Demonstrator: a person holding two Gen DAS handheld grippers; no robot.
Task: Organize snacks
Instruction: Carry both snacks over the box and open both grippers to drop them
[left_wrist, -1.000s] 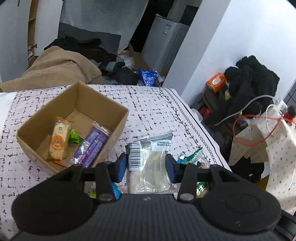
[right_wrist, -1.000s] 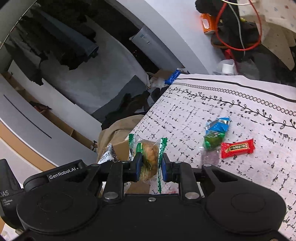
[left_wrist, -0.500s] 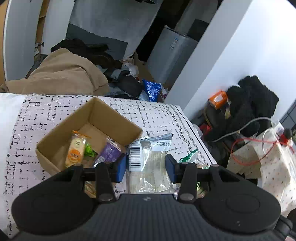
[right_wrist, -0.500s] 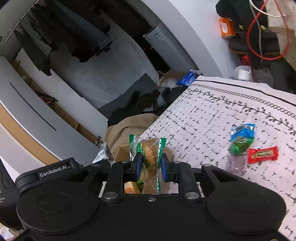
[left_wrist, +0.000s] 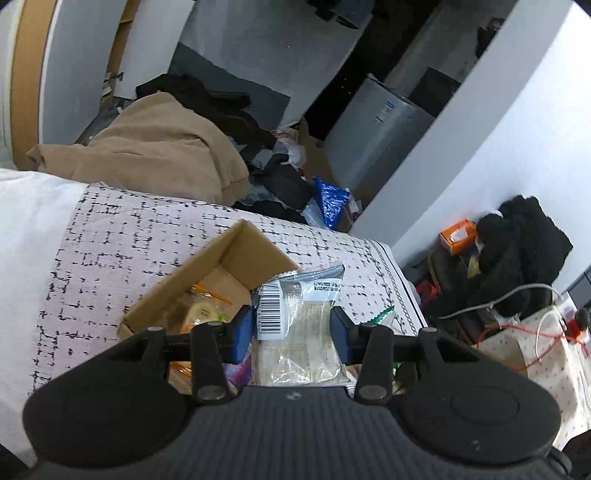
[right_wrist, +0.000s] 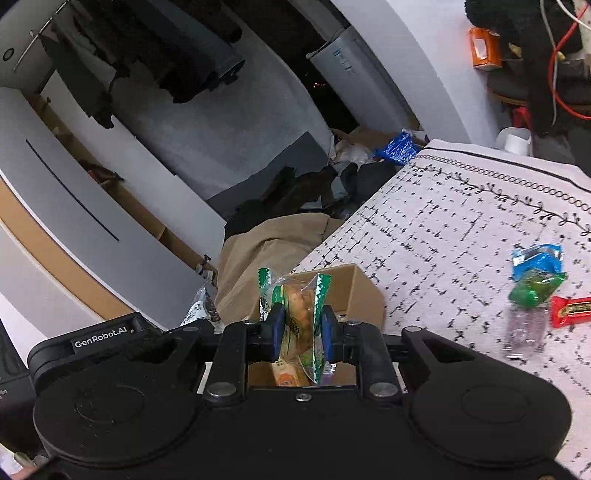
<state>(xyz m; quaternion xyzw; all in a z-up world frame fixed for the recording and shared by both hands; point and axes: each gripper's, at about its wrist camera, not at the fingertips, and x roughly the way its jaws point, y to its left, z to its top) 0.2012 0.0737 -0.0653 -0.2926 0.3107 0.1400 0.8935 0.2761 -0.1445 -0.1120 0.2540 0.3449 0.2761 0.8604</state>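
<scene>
My left gripper (left_wrist: 293, 328) is shut on a clear cracker packet (left_wrist: 299, 325) with a barcode label, held above the right side of the open cardboard box (left_wrist: 207, 266). An orange-trimmed snack (left_wrist: 201, 314) lies in the box, partly hidden by the fingers. In the right wrist view my right gripper (right_wrist: 300, 336) is shut on a green-edged snack bag (right_wrist: 295, 310), held over the same cardboard box (right_wrist: 364, 291). On the patterned cloth (right_wrist: 443, 221) to the right lie a blue packet (right_wrist: 537, 256), a green packet (right_wrist: 535, 290), a red bar (right_wrist: 570, 312) and a clear wrapper (right_wrist: 524, 328).
The box stands on a bed-like surface under a black-and-white patterned cloth (left_wrist: 122, 240). Past its far edge sit a tan blanket heap (left_wrist: 155, 155), dark clothes, a blue foil bag (left_wrist: 330, 201) and a grey appliance (left_wrist: 380, 125). Black bags (left_wrist: 524, 240) and red cables crowd the right side.
Both grippers have travelled with their packets towards the box and risen a little. The box now sits lower and closer under the fingers in both views. The grips look the same.
</scene>
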